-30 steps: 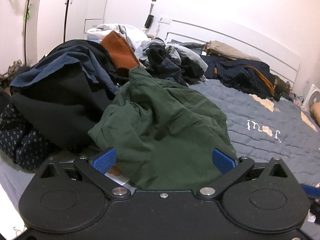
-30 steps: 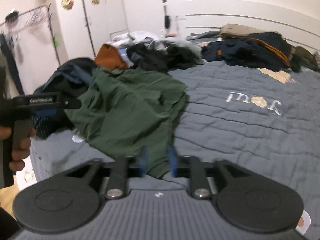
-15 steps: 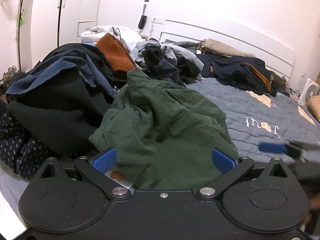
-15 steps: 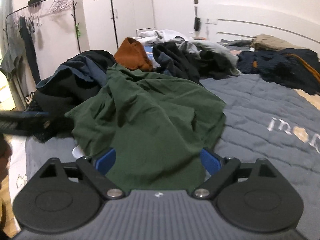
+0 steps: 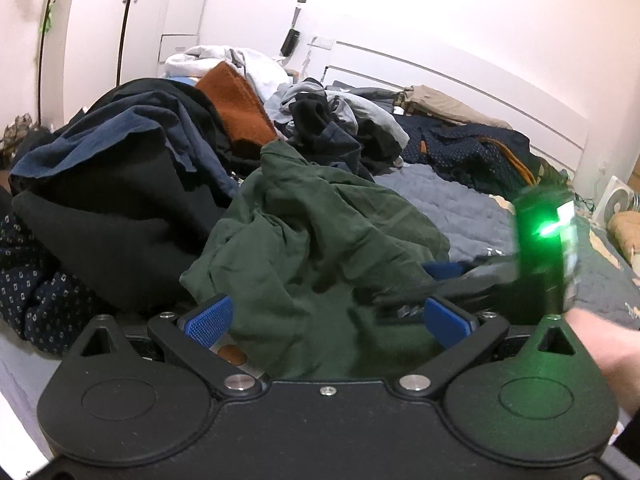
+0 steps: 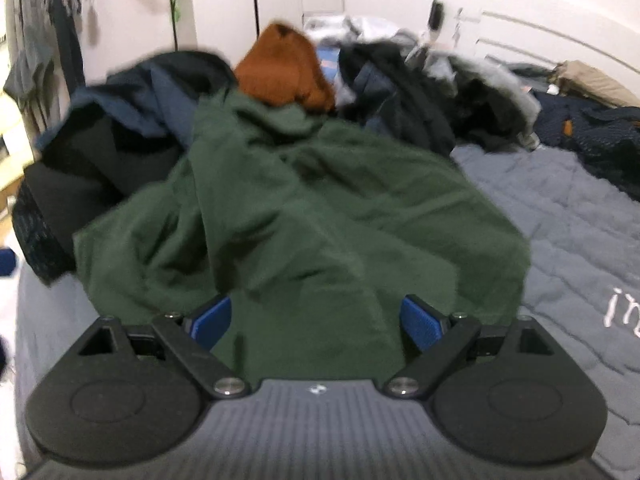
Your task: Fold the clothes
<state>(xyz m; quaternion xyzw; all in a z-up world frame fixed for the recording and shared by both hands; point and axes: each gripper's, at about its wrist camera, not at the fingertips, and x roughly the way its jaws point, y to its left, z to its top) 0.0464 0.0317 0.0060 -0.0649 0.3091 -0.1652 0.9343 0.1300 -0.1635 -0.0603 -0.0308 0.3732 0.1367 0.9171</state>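
Both grippers have their blue-padded fingers spread wide, with nothing clamped between them. The left gripper (image 5: 328,318) sits low over the near edge of the green garment (image 5: 316,240), whose crumpled cloth fills the gap between its pads without being pinched. The right gripper (image 6: 316,318) is likewise held over the near hem of the same green garment (image 6: 304,216), its fingers apart on either side of the cloth. In the left wrist view the right gripper (image 5: 460,276) shows blurred at the right, one blue finger near the garment's right edge, a green light glowing on its body and a hand (image 5: 604,356) behind it. The green garment lies rumpled on the grey quilted bedspread (image 6: 560,216), its far end heaped up against a pile of dark clothes (image 5: 112,184) on the left. A rust-orange garment (image 6: 284,72) sits just behind the green one, and a heap of grey and black clothes (image 6: 432,80) lies to its right. More navy clothing (image 5: 472,152) lies along the white headboard (image 5: 460,80) at the far side of the bed.
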